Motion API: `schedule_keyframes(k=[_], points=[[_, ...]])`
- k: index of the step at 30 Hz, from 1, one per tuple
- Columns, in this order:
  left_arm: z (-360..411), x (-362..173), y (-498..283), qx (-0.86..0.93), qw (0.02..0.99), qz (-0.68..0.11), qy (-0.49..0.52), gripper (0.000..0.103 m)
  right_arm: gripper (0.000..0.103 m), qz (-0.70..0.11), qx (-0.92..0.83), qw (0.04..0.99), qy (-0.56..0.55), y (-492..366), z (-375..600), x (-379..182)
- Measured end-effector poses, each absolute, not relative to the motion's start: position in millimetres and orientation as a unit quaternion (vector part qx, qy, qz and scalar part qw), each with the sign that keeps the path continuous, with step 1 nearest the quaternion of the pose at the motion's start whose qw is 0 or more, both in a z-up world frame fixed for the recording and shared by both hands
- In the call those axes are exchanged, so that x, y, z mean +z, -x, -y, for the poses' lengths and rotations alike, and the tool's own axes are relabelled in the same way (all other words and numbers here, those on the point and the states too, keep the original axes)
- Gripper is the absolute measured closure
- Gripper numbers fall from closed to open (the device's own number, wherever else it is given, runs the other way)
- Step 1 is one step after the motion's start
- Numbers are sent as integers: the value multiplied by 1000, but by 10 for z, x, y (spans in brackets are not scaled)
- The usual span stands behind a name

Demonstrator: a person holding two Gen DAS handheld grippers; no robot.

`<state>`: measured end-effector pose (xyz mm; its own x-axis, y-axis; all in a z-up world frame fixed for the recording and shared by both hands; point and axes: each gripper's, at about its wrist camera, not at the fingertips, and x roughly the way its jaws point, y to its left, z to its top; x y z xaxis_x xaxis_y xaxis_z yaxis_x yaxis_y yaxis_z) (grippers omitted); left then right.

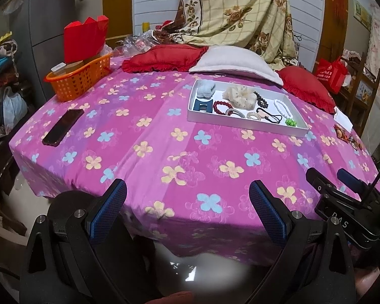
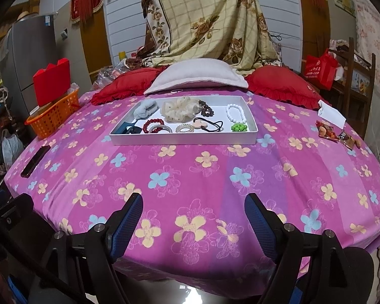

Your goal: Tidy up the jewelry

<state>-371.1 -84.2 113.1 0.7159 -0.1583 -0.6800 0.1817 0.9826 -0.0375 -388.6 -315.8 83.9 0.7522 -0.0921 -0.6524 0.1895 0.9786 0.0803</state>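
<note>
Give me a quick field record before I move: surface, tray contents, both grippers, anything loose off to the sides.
surface: pink flowered bedspread
tray: shallow white rectangular tray, far centre
in tray: white bead bracelet, dark red bead bracelet, cream fabric scrunchie, green bead piece, pale blue fluffy scrunchie
left gripper: open, empty, near edge
right gripper: open, empty, near edge
left side: black phone, orange plastic basket
right side: snack packets

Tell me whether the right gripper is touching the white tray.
Apart. In the right wrist view the right gripper hangs open over the near bedspread, with a wide stretch of cloth before the white tray.
</note>
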Motion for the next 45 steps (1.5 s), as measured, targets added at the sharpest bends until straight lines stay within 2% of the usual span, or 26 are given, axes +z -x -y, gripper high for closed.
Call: schedule_keyframes(k=[45], points=[[856, 1010, 3550, -86, 922, -376, -33, 6, 21, -340, -66, 934, -82, 3861, 3162, 748]])
